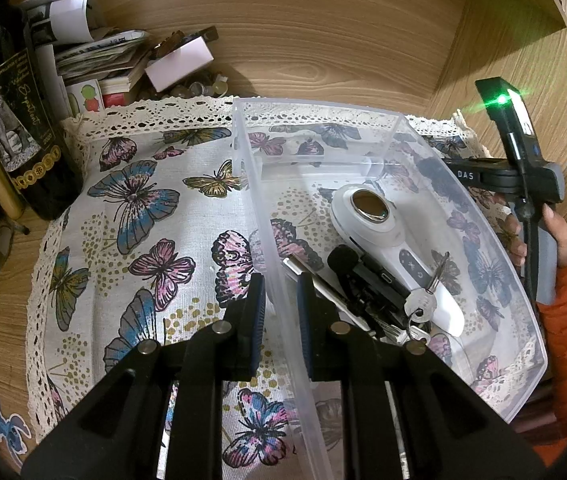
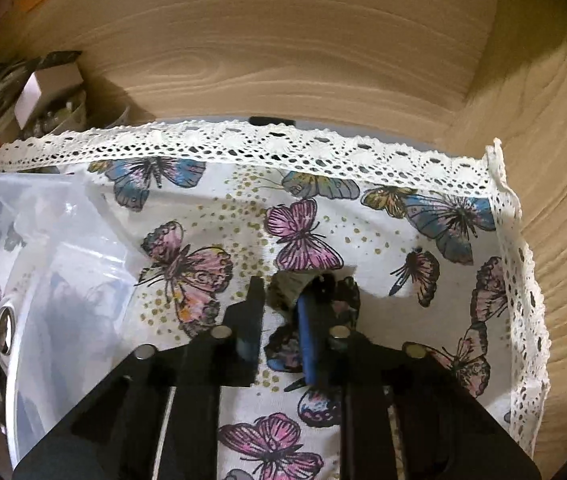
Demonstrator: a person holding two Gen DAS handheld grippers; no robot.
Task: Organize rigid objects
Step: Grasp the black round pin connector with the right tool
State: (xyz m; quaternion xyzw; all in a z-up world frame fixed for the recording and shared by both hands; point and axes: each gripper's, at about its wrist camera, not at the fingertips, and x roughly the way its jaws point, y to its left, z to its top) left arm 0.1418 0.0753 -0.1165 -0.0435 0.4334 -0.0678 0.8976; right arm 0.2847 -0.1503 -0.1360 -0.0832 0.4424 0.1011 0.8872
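My left tool (image 1: 279, 300) sits narrow, one finger on each side of the clear box (image 1: 523, 320) wall, maybe pinching it. The keys (image 1: 421, 304) and white gadget (image 1: 367, 216) lie inside, just right. My right tool (image 2: 283, 308) waits narrow and empty over the butterfly cloth (image 2: 403, 184).

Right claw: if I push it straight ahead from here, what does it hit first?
Nothing standing, as far as this view shows. The right claw is open over bare butterfly cloth, the clear bin off to its left. Past the lace edge comes the wooden back panel; depth is unclear.
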